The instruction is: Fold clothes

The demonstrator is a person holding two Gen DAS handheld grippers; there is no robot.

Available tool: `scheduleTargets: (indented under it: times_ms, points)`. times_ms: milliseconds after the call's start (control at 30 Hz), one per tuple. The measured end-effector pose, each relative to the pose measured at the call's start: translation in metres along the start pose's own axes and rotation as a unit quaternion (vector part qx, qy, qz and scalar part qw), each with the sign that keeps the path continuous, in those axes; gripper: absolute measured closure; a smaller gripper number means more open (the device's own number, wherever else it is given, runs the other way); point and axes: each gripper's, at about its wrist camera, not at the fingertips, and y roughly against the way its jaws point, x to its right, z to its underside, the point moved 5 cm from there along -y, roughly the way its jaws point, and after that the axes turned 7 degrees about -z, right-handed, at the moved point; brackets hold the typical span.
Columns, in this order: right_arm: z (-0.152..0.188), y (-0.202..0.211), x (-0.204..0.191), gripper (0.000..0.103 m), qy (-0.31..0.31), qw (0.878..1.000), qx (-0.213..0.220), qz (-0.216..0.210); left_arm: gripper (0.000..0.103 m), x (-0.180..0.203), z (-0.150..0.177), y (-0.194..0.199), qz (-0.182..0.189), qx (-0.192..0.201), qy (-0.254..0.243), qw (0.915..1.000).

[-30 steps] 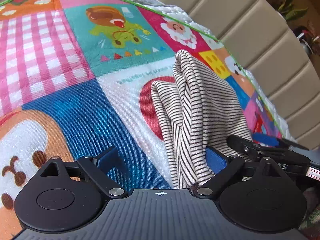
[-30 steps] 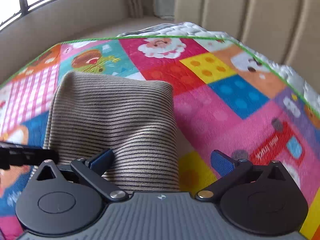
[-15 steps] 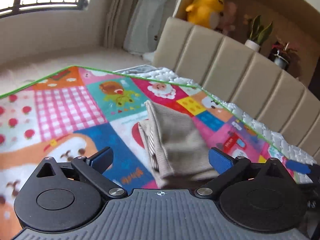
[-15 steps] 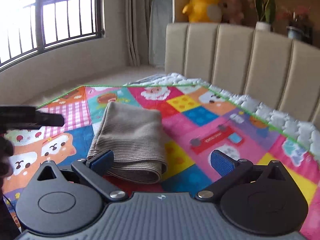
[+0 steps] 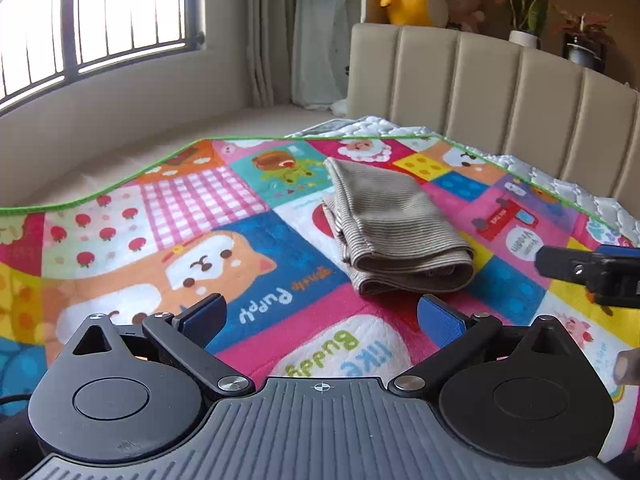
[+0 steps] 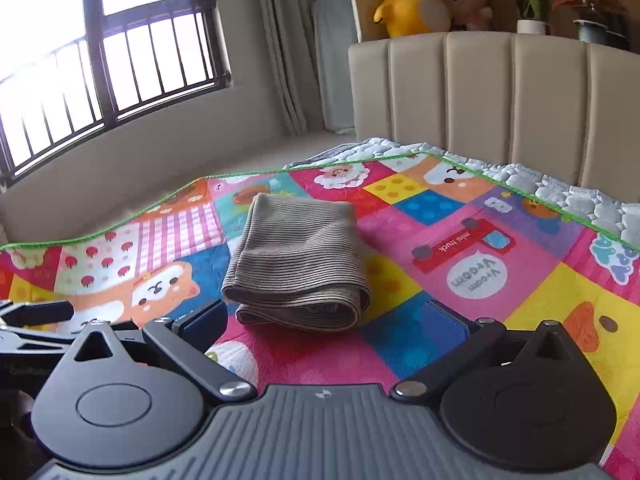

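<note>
A striped brown-and-white garment (image 5: 390, 228) lies folded into a small rectangle on the colourful cartoon play mat (image 5: 248, 240). It also shows in the right wrist view (image 6: 298, 268) in the middle of the mat (image 6: 500, 280). My left gripper (image 5: 322, 314) is open and empty, held back from the garment's near edge. My right gripper (image 6: 326, 314) is open and empty, also pulled back from the garment. The right gripper shows at the right edge of the left wrist view (image 5: 592, 270).
The mat covers a bed with a beige padded headboard (image 5: 500, 92) at the back right. A white quilt (image 6: 580, 196) shows past the mat's green edge. A barred window (image 6: 100, 64) is at the left. Plush toys (image 6: 412, 0) and plants sit behind the headboard.
Both grippers have drawn back and up from the folded garment, which has stayed lying on the mat. One second ago they were close over the cloth.
</note>
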Motion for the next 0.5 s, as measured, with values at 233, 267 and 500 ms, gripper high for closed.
scheduleTargets:
  times_ms: [233,267,500]
  points:
    - [0.0,-0.003,0.002,0.0,0.009,1.0,-0.003,0.007,0.0,-0.001,0.002,-0.005,-0.001,-0.011,0.009,0.9999]
    - [0.001,-0.004,0.001,0.0,0.011,1.0,-0.006,0.006,0.0,-0.001,0.003,-0.006,-0.001,-0.014,0.009,0.9999]
    - [0.005,-0.01,-0.006,0.0,0.033,0.999,-0.019,0.011,0.0,-0.002,0.003,-0.009,0.001,-0.023,0.017,0.9996]
